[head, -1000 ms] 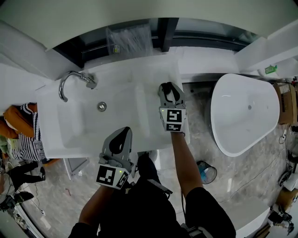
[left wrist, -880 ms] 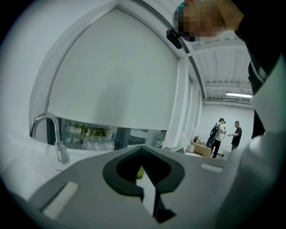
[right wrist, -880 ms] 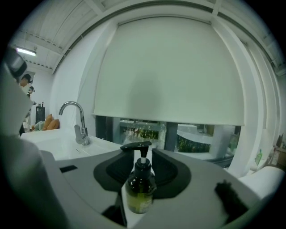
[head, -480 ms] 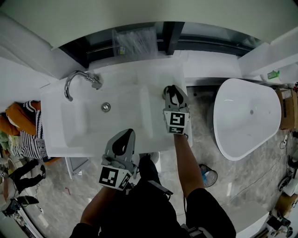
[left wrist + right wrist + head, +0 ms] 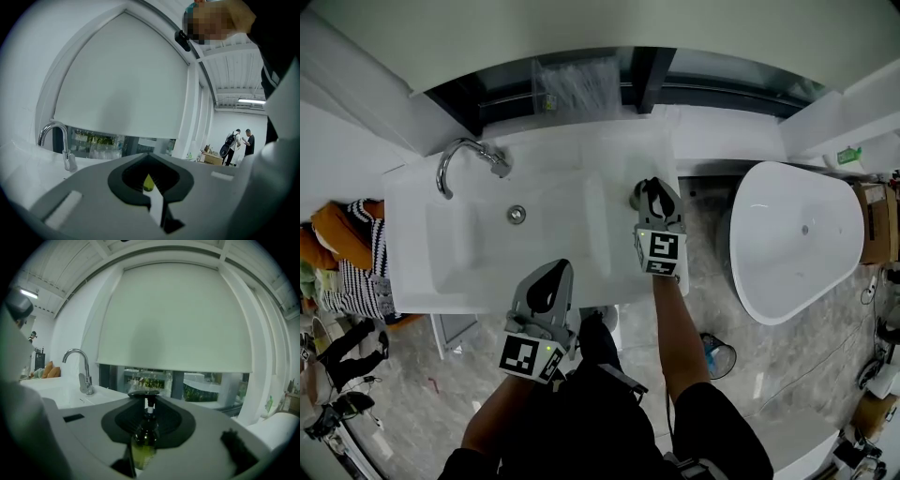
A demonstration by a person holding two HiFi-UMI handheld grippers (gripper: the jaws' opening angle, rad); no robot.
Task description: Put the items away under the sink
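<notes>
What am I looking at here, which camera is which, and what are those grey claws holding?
No robot arm here: a person stands at a white sink and holds a two-jaw gripper in each hand. The wide picture comes from a camera on the person's head, looking steeply down; the other two come from cameras riding on the grippers, looking along their jaws. The left gripper hangs at the counter's front edge, jaws together, holding nothing I can identify. The right gripper is over the counter's right end; its jaws have just been closing round a small green pump bottle and seem to grip it. A tap stands at the sink's back left.
</notes>
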